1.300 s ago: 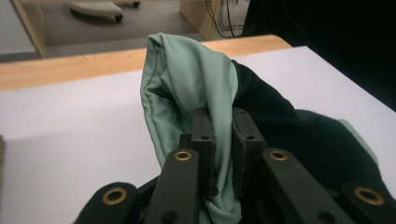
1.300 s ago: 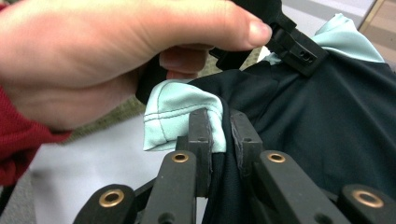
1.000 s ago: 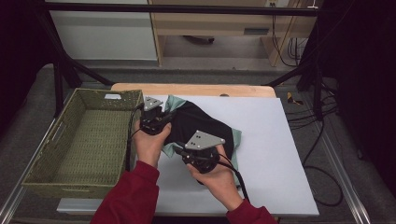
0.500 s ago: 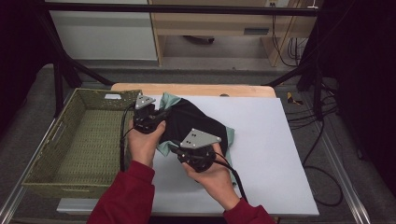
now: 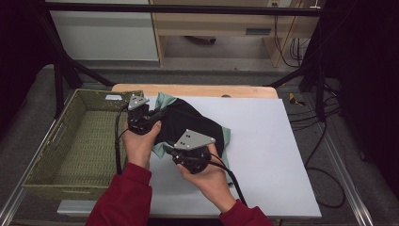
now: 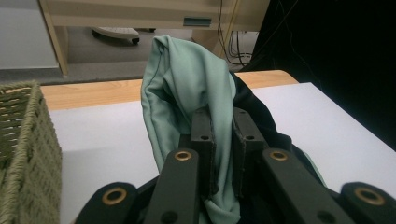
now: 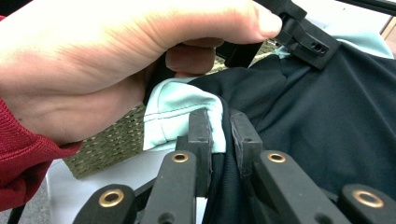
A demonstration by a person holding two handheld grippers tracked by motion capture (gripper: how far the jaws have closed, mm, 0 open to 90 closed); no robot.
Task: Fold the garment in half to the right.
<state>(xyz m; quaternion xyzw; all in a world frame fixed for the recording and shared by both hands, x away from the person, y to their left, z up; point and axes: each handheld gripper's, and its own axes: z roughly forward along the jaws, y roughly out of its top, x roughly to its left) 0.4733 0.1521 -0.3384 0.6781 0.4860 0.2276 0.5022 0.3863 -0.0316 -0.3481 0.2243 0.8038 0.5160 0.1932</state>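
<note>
Two grippers are clamped on one garment (image 5: 190, 123), a soft black-and-mint piece bunched at the near-left of the white table (image 5: 282, 155), beside the woven basket (image 5: 70, 141). The left gripper (image 6: 223, 140) pinches a mint fold standing up between its jaws; the right gripper (image 7: 219, 135) pinches a hemmed edge where mint meets black. The fabric looks light, limp and somewhat slick, so it will likely sag and slide. Hold is best taken at hems or doubled folds.
</note>
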